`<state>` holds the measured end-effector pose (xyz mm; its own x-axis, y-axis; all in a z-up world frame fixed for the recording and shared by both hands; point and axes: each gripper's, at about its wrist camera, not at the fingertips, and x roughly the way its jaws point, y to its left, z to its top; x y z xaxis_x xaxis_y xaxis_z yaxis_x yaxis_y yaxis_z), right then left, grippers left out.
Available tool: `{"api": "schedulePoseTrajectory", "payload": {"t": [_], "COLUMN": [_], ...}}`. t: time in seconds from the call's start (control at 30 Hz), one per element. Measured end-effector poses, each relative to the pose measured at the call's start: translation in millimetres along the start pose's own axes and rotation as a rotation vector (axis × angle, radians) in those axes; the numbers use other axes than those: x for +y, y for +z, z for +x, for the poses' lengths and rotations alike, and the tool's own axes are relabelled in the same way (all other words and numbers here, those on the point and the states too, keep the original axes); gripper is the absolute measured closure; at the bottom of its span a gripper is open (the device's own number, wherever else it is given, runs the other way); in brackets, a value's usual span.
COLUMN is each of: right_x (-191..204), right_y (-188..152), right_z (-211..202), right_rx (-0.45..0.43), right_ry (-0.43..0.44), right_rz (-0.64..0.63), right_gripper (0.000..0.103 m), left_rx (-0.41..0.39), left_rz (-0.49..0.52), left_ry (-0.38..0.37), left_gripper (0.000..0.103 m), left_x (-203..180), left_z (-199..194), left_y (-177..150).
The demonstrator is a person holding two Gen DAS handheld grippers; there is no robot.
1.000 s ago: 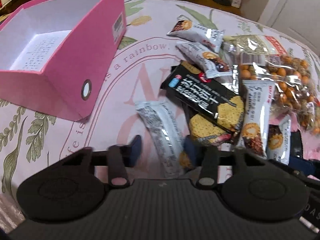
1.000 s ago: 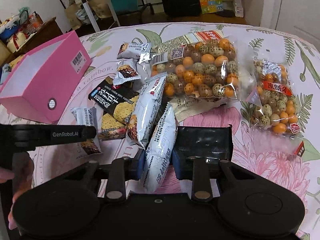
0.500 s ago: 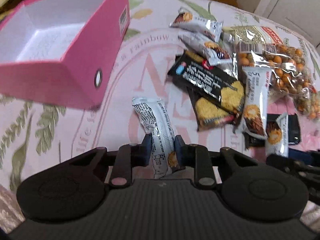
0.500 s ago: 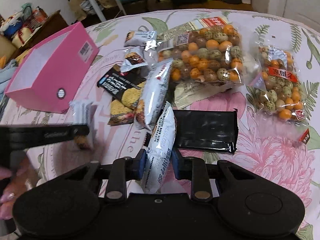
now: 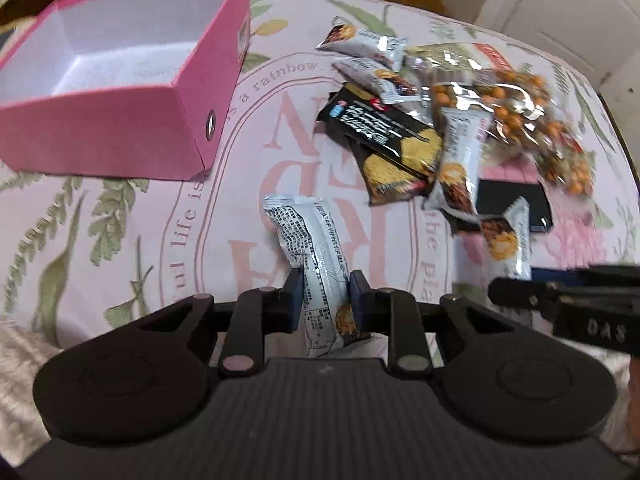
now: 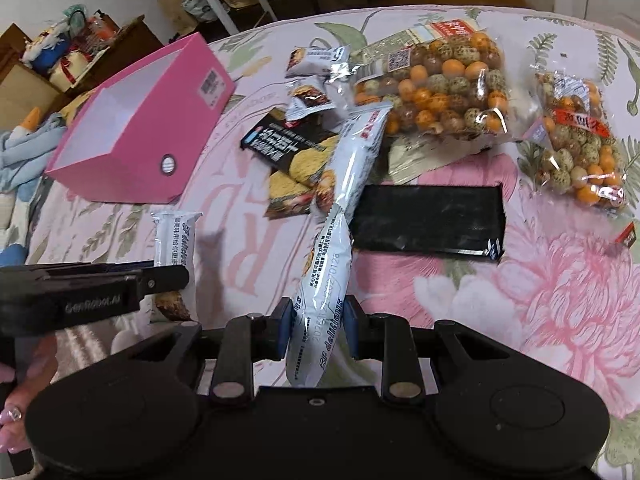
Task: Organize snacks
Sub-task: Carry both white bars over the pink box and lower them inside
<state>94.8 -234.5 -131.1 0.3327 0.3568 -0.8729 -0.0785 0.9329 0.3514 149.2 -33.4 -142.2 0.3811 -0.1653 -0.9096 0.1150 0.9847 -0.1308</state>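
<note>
A: Where were the snacks?

B: The left gripper (image 5: pixel 325 294) had its fingers (image 5: pixel 293 295) clamped on a white snack pack (image 5: pixel 316 256), held above the table. The right gripper (image 6: pixel 316 320) was pinched shut on a second white pack (image 6: pixel 326 280) printed "SF delicious". The rest lay heaped mid-table: black cracker packs (image 6: pixel 294 146), small white packs (image 6: pixel 316 58), a flat black packet (image 6: pixel 428 218), and two clear bags of orange and speckled coated nuts (image 6: pixel 436 84).

A: And the surface?

B: A pink floral cloth (image 5: pixel 132 240) with large letters and the words "a rainbow". An open pink box (image 5: pixel 120 92), white inside, with a ringed hole in its front, sat to the left.

A: Did the views differ?

B: The right wrist view alone showed the second nut bag (image 6: pixel 580 140), a barcode label on the box (image 6: pixel 210 85), "GenRobot.AI" on the left gripper's side, painted fingernails (image 6: pixel 10 420), and cluttered shelves and bags behind. The left wrist view alone showed into the box and a white door (image 5: pixel 560 8).
</note>
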Motion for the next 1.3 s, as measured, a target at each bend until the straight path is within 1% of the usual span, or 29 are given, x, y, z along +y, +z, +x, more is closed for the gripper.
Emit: {"api": "schedulePoseTrajectory", "payload": {"t": [0.17,0.3,0.5,0.6,0.77,0.87,0.93,1.07,1.2,1.27,1.3], "right_x": [17,39,81,100,132,150,160,180,197,208,212], "right_y": [-8,-7,5,11,23,34,44,65,87,98,105], "right_z": [-14,-32,-58,-67,-73,-72,-69,-59,-43,-33,-30], "right_rx": [0.028,0.042,0.035,0.029,0.035,0.025,0.013,-0.06,-0.147,-0.188,-0.195], "right_ry": [0.07,0.098,0.109,0.134,0.186,0.205,0.214,0.206,0.164,0.138,0.133], "right_rz": [-0.022,-0.069,-0.187,-0.229,-0.292,-0.34,-0.358,-0.411,-0.474,-0.528,-0.545], "right_gripper": [0.072,0.072,0.072,0.072,0.072,0.072,0.072,0.072,0.072,0.072,0.072], "left_rx": [-0.007,-0.026,-0.086,-0.111,-0.106,-0.103,-0.116,-0.183,-0.263,-0.308,-0.318], "left_rz": [0.092,0.145,0.143,0.134,0.099,0.079,0.058,0.009,-0.087,-0.128,-0.148], "left_ry": [0.002,0.004,0.024,0.026,-0.009,-0.034,-0.035,-0.008,-0.016,-0.02,-0.021], "left_gripper": [0.079,0.079,0.079,0.079,0.079,0.079,0.079,0.079,0.079,0.079,0.079], "left_x": [-5,-1,23,36,61,75,85,105,125,134,138], "left_z": [-34,-65,-104,-119,-134,-142,-147,-152,-148,-145,-141], "left_y": [-11,-17,-15,-12,-3,6,13,33,55,65,71]}}
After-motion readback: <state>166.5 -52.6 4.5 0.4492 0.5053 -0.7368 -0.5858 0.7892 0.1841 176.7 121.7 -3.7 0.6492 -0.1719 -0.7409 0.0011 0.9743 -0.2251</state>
